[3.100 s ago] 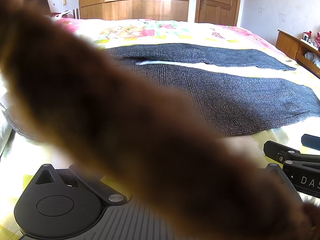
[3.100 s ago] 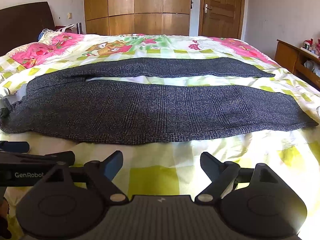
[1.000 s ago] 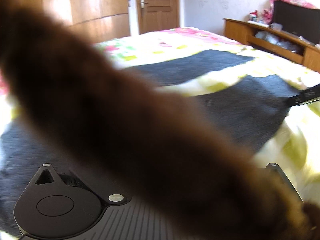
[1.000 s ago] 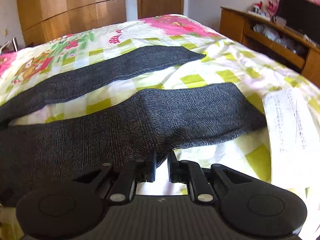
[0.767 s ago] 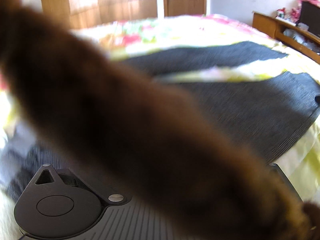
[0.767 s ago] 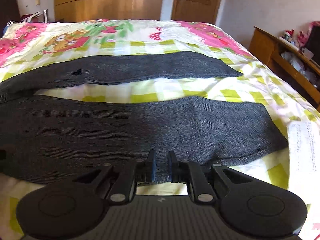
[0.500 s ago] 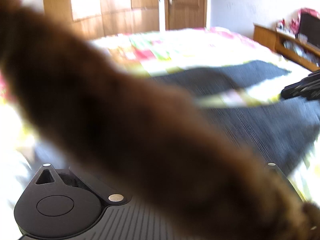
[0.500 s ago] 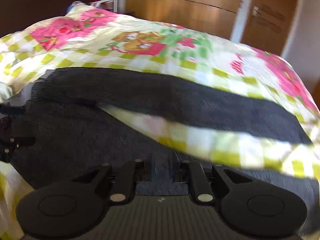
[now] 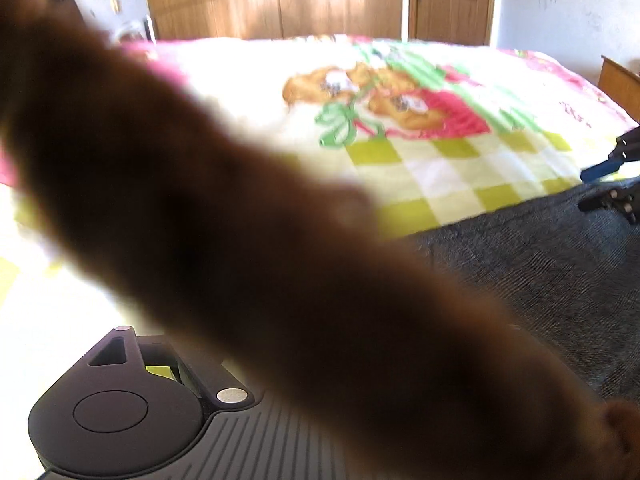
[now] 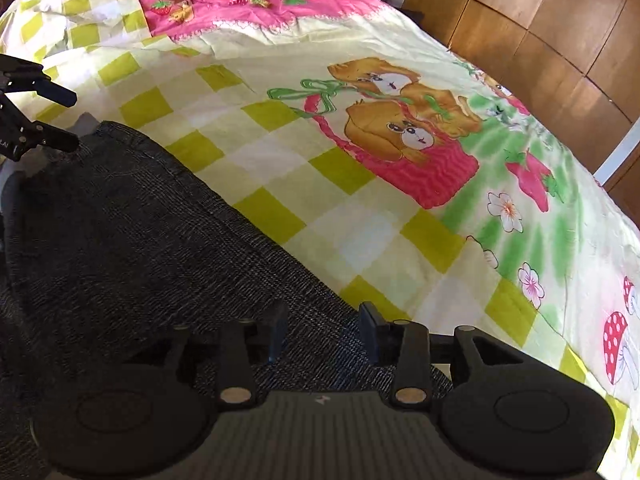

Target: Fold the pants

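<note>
- Pants [image 10: 120, 248]: dark grey, fine-checked woven fabric, lower left of the right wrist view, lying on the yellow-green checked bedspread with cartoon print [image 10: 360, 208]. Earlier both legs lay apart with a stripe of bedspread between them; now one dark mass shows, so the lengthwise fold is judged laid.
- Right gripper [image 10: 323, 332]: black, jaws opening after pinching the fabric edge; cloth beneath them, not clamped.
- Left gripper [image 10: 60, 120]: upper left, jaws apart and closing near the pants' end; no cloth seen gripped.
- Blurred brown shape [image 9: 256, 264]: hides most of the left wrist view.
</note>
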Demonstrator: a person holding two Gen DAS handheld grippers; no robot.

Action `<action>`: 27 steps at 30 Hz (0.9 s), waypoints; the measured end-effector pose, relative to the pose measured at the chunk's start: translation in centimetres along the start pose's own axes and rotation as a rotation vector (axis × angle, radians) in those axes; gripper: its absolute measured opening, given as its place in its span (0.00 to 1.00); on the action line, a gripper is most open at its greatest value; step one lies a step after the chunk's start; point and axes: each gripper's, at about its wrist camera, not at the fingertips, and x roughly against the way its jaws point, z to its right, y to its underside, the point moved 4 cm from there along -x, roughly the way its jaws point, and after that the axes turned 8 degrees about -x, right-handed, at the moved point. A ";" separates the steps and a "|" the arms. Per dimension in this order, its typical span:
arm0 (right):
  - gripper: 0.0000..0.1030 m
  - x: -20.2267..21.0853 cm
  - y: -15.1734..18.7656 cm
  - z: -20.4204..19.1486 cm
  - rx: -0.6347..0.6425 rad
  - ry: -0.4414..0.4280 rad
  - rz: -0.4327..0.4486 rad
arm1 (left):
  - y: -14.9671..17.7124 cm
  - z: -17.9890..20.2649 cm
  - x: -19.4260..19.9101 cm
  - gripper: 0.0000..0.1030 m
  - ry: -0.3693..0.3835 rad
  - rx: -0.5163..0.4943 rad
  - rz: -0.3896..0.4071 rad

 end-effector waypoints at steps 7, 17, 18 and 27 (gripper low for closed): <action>0.63 -3.6 0.0 1.2 0.051 -0.066 -0.124 | -0.1 0.2 -2.3 0.80 0.030 -0.055 -0.070; 0.46 -4.1 0.3 1.2 0.015 -0.127 -0.144 | -0.4 0.0 -4.2 0.82 0.067 -0.077 -0.099; 0.39 -3.9 0.4 1.0 0.014 -0.124 -0.136 | -0.5 -0.1 -4.0 0.76 0.062 -0.073 -0.095; 0.20 0.6 0.3 0.3 -0.031 -0.029 -0.013 | -1.5 1.2 -2.2 0.05 -0.057 -0.155 -0.082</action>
